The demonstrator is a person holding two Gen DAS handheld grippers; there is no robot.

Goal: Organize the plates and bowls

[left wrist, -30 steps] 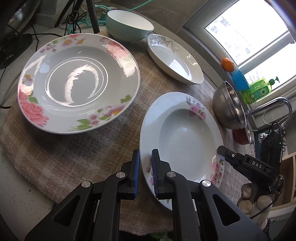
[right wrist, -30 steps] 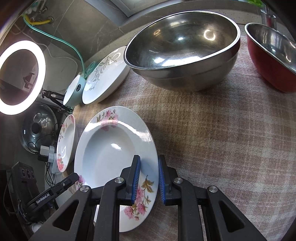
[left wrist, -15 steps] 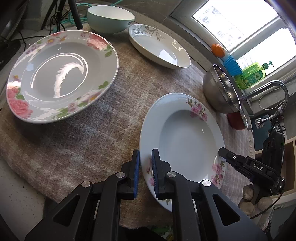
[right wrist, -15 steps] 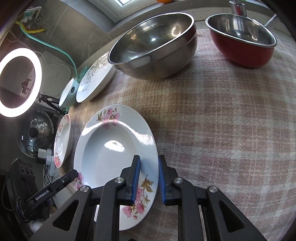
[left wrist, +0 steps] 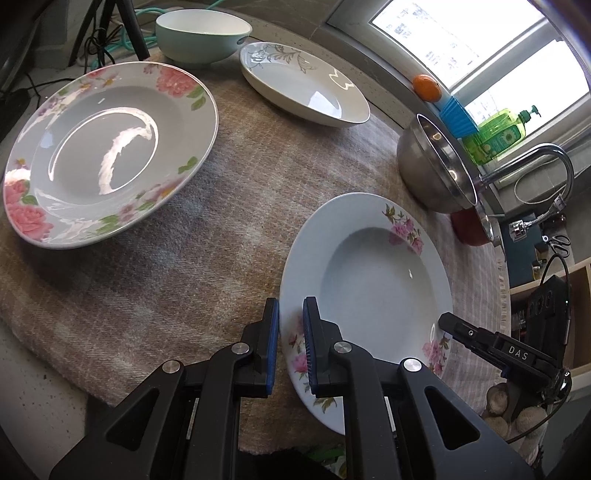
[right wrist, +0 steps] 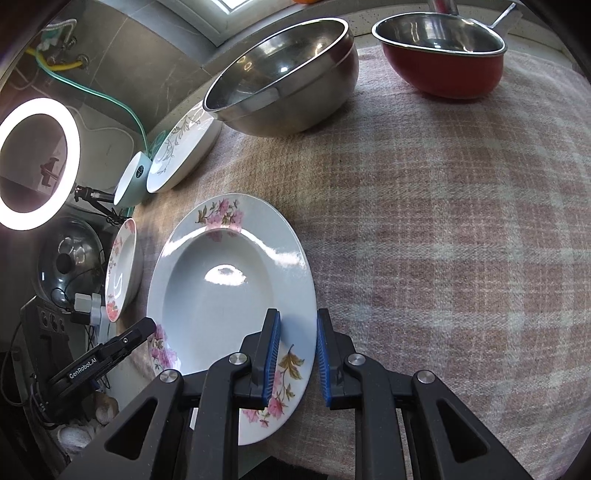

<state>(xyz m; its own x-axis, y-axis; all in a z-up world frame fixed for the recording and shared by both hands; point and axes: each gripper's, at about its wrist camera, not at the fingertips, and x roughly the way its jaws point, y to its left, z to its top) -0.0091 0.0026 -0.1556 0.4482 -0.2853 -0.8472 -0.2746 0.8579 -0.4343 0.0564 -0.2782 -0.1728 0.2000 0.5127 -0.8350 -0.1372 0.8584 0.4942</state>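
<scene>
A white deep plate with pink flowers (left wrist: pixel 373 280) is held between both grippers above the plaid cloth (left wrist: pixel 184 266). My left gripper (left wrist: pixel 290 339) is shut on its near left rim. My right gripper (right wrist: pixel 297 354) is shut on the opposite rim of the same plate (right wrist: pixel 221 291), and it shows at the right of the left wrist view (left wrist: pixel 491 350). A larger rose-patterned plate (left wrist: pixel 107 151) lies at the left. A leaf-patterned plate (left wrist: pixel 303 88) and a mint bowl (left wrist: pixel 201 33) sit at the back.
A steel mixing bowl (right wrist: pixel 284 81) and a red pan (right wrist: pixel 443 59) stand at the back by the sink tap (left wrist: pixel 535 162). A soap bottle (left wrist: pixel 498 134) and an orange (left wrist: pixel 426 86) are on the sill. A ring light (right wrist: pixel 33 162) stands left.
Both grippers have carried the flowered plate back toward the near edge of the cloth, away from the rose plate and the steel bowl. Both grips are unchanged.
</scene>
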